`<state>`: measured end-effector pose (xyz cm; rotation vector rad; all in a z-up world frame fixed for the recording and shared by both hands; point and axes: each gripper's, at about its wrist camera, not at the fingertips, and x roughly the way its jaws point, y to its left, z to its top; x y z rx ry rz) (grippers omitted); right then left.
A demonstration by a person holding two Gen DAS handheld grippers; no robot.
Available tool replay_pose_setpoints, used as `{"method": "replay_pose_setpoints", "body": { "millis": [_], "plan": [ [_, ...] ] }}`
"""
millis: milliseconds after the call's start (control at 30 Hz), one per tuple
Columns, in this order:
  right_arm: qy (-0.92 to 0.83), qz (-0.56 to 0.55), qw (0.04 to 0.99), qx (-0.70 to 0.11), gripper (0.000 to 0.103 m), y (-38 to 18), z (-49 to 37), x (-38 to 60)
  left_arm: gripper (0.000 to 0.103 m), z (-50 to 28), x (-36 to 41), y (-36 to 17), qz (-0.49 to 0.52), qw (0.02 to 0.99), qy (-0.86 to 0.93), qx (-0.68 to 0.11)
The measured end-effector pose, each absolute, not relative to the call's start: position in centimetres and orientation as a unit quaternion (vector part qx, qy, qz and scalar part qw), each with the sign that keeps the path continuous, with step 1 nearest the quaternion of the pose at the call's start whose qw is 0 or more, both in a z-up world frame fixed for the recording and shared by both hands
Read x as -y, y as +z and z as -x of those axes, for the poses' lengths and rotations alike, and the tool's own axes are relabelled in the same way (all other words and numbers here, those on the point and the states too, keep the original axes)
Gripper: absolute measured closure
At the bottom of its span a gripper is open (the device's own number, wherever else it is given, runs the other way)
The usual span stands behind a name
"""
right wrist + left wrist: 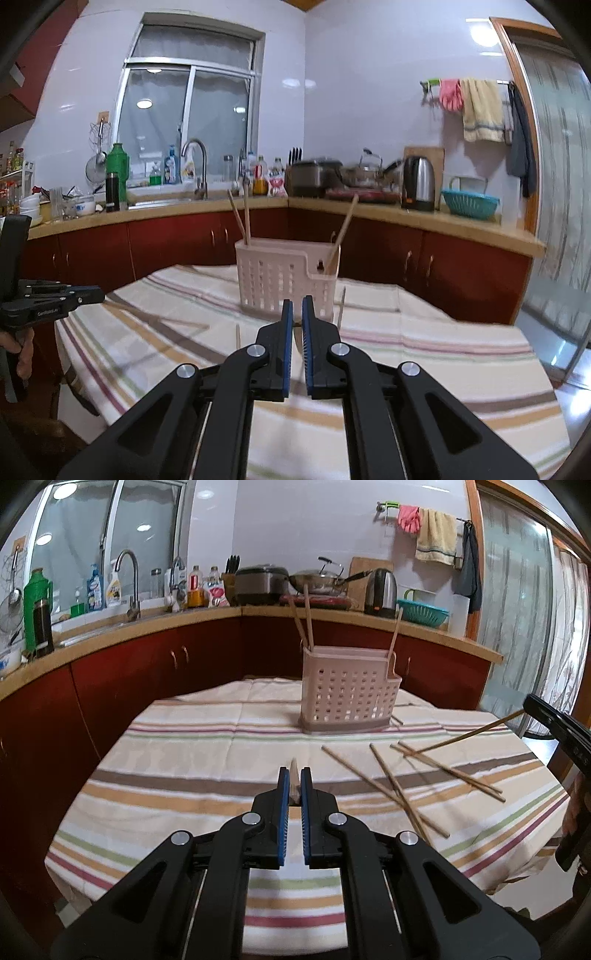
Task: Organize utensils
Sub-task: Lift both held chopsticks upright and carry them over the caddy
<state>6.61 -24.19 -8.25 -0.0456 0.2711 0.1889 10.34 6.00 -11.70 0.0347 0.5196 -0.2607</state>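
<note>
A pink perforated utensil basket (349,692) stands on the striped table, with three chopsticks (308,618) upright in it; it also shows in the right wrist view (284,277). Several loose chopsticks (391,786) lie on the cloth to its right front. My left gripper (294,773) is shut on a chopstick (294,781) above the table, pointing at the basket. My right gripper (297,306) is shut on a chopstick; in the left wrist view that chopstick (476,733) slants out from the right gripper (532,707) over the loose ones.
The striped tablecloth (184,775) covers the table. Red cabinets and a counter (332,611) with sink, bottles, pots, kettle and a blue strainer run behind. A glass door stands at the right.
</note>
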Motion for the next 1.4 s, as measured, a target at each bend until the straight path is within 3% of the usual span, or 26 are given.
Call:
{"method": "replay_pose_setpoints", "body": {
  "millis": [433,1400],
  "plan": [
    [0.111,0.03,0.99,-0.087,0.097,-6.0,-12.2,23.3,0.096,-15.1,-4.7,-8.9,-0.031,0.962,-0.141,-0.23],
    [0.109,0.012,0.989,-0.103,0.097,-6.6,-18.7,23.9,0.096,-24.0,-0.4,-5.2,-0.065,0.967,-0.165,-0.183]
  ]
}}
